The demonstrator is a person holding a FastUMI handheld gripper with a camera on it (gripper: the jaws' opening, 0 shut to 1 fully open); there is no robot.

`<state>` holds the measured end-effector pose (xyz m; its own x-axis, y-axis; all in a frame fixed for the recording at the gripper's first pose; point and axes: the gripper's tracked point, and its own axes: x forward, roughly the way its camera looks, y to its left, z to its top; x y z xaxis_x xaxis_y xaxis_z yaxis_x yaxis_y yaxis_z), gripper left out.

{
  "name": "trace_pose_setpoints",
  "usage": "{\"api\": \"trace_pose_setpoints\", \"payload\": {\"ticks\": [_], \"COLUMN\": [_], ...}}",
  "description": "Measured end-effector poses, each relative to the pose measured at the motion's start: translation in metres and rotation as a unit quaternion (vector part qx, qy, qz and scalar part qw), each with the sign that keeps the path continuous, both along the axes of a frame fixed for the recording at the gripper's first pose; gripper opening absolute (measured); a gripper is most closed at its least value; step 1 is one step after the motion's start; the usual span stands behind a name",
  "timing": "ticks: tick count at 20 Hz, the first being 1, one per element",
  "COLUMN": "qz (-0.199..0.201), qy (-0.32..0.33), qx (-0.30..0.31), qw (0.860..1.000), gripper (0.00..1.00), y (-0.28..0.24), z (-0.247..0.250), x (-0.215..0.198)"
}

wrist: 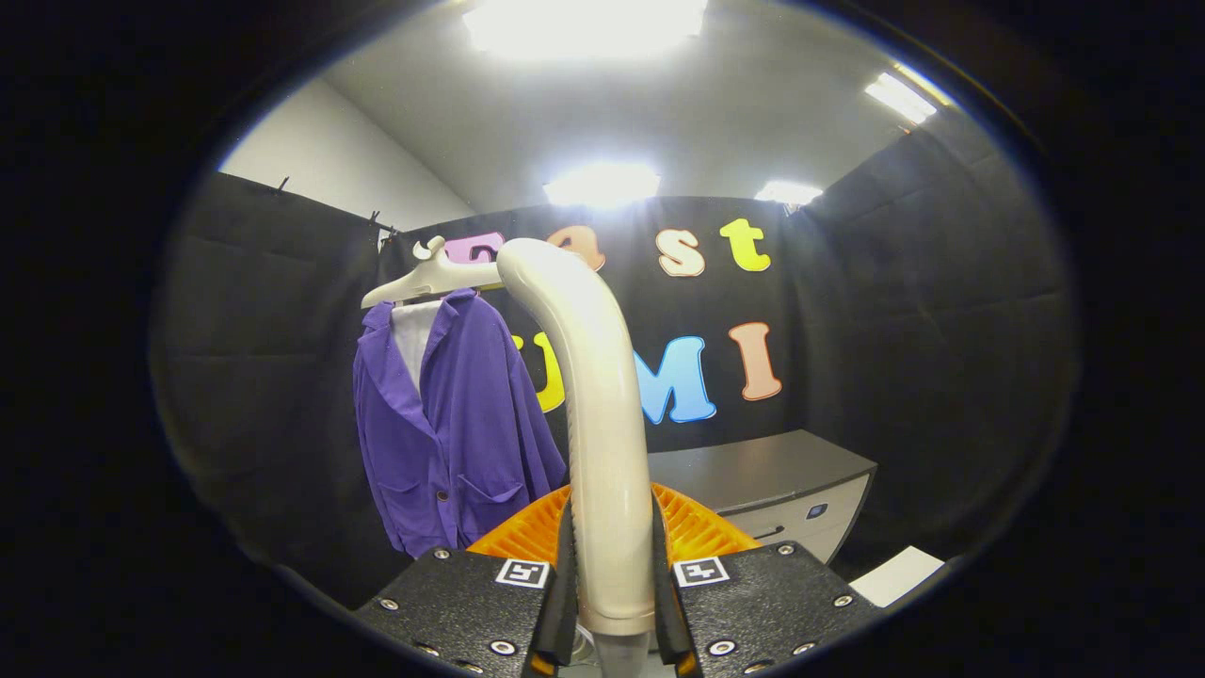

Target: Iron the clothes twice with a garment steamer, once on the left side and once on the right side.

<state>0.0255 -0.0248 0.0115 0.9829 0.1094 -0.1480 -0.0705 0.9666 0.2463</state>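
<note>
The garment steamer's cream handle (pixel 598 414) rises straight up between my fingers and curves forward at its top. My gripper (pixel 612 603) is shut on it, both fingers pressing its lower part. A purple jacket (pixel 452 424) hangs on a white hanger (pixel 428 278) beyond the fingers and to the left, against the booth's black wall. A white lining shows at its open collar. The steamer's curved head overlaps the hanger's right arm and stands apart from the fabric, well in front of it.
A grey cabinet (pixel 772 480) with a flat top stands beyond the fingers to the right, against the wall. A white surface (pixel 899 574) lies at its near right. Ceiling lights glare overhead.
</note>
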Motion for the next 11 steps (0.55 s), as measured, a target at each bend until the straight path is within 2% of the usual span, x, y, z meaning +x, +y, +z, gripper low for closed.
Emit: {"api": "trace_pose_setpoints", "payload": {"ticks": [11], "qz": [0.004], "qy": [0.003], "qx": [-0.027], "qw": [1.0], "gripper": [0.33], "y": [0.01], "z": [-0.0037], "x": [0.0079]}}
